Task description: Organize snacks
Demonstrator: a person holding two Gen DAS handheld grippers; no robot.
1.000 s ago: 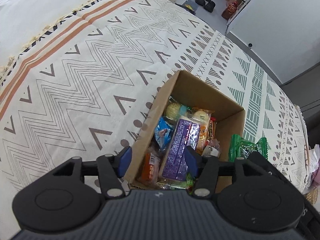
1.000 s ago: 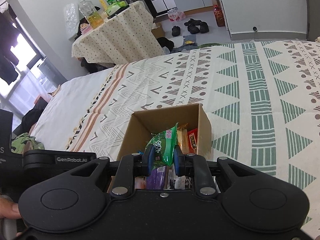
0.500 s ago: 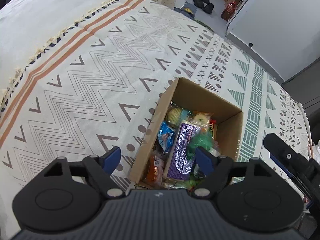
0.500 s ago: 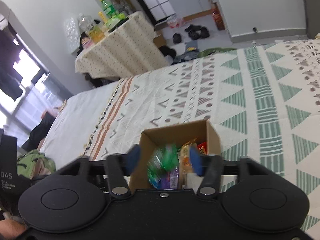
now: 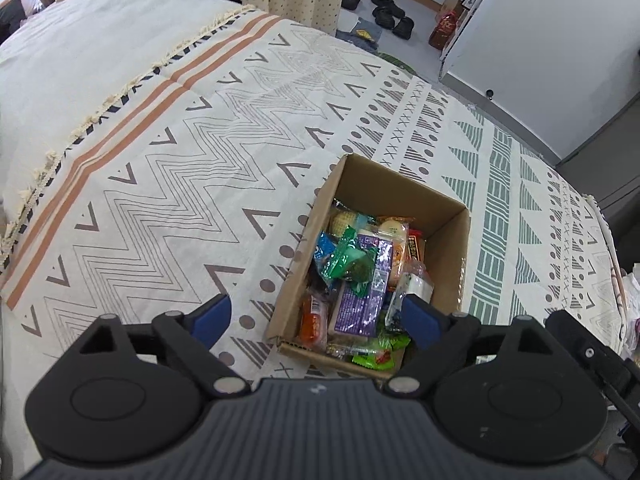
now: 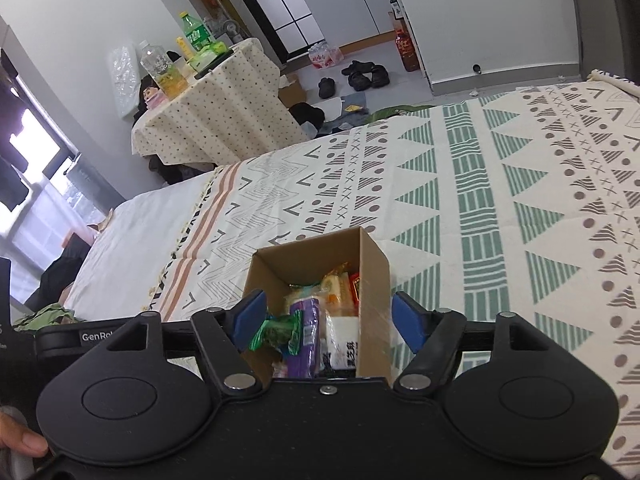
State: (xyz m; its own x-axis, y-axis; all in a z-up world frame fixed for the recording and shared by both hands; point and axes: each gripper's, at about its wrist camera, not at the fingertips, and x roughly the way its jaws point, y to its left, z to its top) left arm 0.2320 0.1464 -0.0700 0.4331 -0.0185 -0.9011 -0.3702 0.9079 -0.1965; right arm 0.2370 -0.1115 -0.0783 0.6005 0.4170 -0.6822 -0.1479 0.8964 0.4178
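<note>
An open cardboard box (image 5: 448, 216) stands on the patterned bedspread, filled with several snack packets. A green packet (image 5: 347, 261) lies on top of a purple packet (image 5: 360, 300) inside it. My left gripper (image 5: 316, 318) is open and empty, above the box's near edge. In the right wrist view the box (image 6: 374, 276) sits between my open right gripper's (image 6: 326, 320) fingers, with the green packet (image 6: 278, 333) lying inside near the left finger (image 6: 248, 316), free of it.
The bedspread (image 5: 180, 168) spreads wide to the left and far side of the box. A small cloth-covered table (image 6: 216, 112) with bottles stands beyond the bed. Shoes (image 6: 364, 76) lie on the floor by a white cabinet (image 6: 480, 20).
My right gripper opened and let go of the green packet, which dropped into the box. My left gripper opened wider and rose a little.
</note>
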